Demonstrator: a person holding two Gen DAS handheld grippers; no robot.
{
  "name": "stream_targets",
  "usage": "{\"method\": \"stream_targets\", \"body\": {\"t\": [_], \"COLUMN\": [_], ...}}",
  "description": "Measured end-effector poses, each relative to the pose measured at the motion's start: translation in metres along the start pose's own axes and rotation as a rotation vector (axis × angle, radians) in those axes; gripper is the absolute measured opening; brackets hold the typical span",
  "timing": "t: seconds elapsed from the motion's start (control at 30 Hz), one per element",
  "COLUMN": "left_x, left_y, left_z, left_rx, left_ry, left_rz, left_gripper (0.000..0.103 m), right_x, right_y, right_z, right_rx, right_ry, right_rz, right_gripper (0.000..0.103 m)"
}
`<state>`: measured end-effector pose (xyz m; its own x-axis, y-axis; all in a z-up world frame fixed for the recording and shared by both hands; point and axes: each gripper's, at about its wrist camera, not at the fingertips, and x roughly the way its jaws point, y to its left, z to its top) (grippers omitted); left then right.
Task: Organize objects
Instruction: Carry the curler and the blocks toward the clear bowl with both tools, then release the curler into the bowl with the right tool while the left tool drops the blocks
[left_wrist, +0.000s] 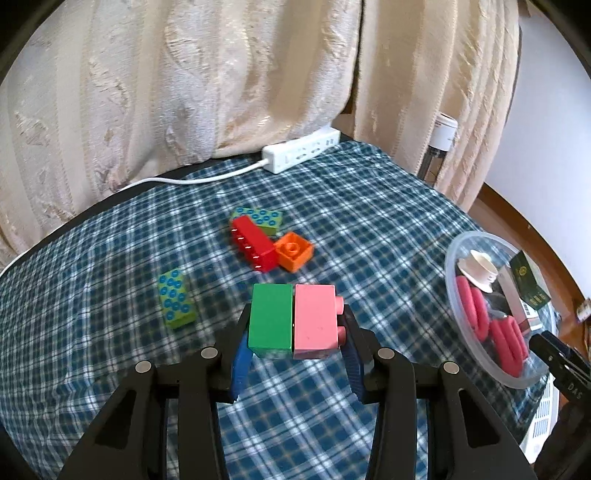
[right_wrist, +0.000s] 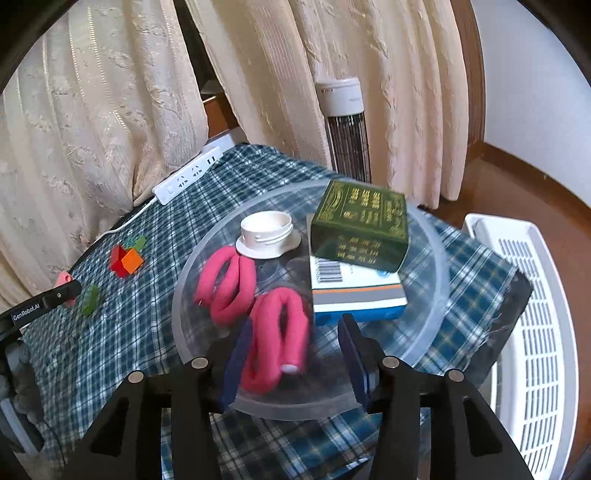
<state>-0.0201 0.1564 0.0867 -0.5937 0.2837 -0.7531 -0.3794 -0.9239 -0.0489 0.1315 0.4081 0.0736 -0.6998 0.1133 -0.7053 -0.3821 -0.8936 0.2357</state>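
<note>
My left gripper (left_wrist: 295, 328) is shut on a joined green brick (left_wrist: 270, 319) and pink brick (left_wrist: 316, 321), held above the plaid cloth. Beyond it lie a red brick (left_wrist: 255, 245), an orange brick (left_wrist: 294, 251), a green dotted brick (left_wrist: 258, 218) and another green dotted brick (left_wrist: 175, 299). My right gripper (right_wrist: 295, 354) is open over the clear round tray (right_wrist: 432, 306), its fingers either side of a pink foam loop (right_wrist: 277, 336). The tray also holds a second pink loop (right_wrist: 225, 284), a white lid (right_wrist: 267, 234), a dark green box (right_wrist: 362, 225) and a blue-white box (right_wrist: 354, 291).
A white power strip (left_wrist: 301, 149) with cable lies at the table's far edge by the cream curtains. A white slatted basket (right_wrist: 532, 317) stands right of the table. A tower fan (right_wrist: 347, 125) stands behind. The tray shows in the left view (left_wrist: 458, 314) at right.
</note>
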Motion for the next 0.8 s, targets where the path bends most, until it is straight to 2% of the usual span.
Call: {"method": "stream_targets", "body": {"t": [0.4,0.8], "left_x": [0.005,0.013], "left_y": [-0.065,-0.129], "left_z": [-0.003,-0.007], "left_rx": [0.096,0.199], "left_ry": [0.022,0.053], "left_rz": [-0.121,-0.225], "left_gripper": [0.044,0.044], "right_x": [-0.011,-0.007], "right_y": [-0.017,-0.034], "right_z": [0.0,0.001], "right_rx": [-0.006,0.006], "right_ry": [-0.051,-0.067], "right_rz": [0.013,0.033], "right_gripper": [0.051,0.051]}}
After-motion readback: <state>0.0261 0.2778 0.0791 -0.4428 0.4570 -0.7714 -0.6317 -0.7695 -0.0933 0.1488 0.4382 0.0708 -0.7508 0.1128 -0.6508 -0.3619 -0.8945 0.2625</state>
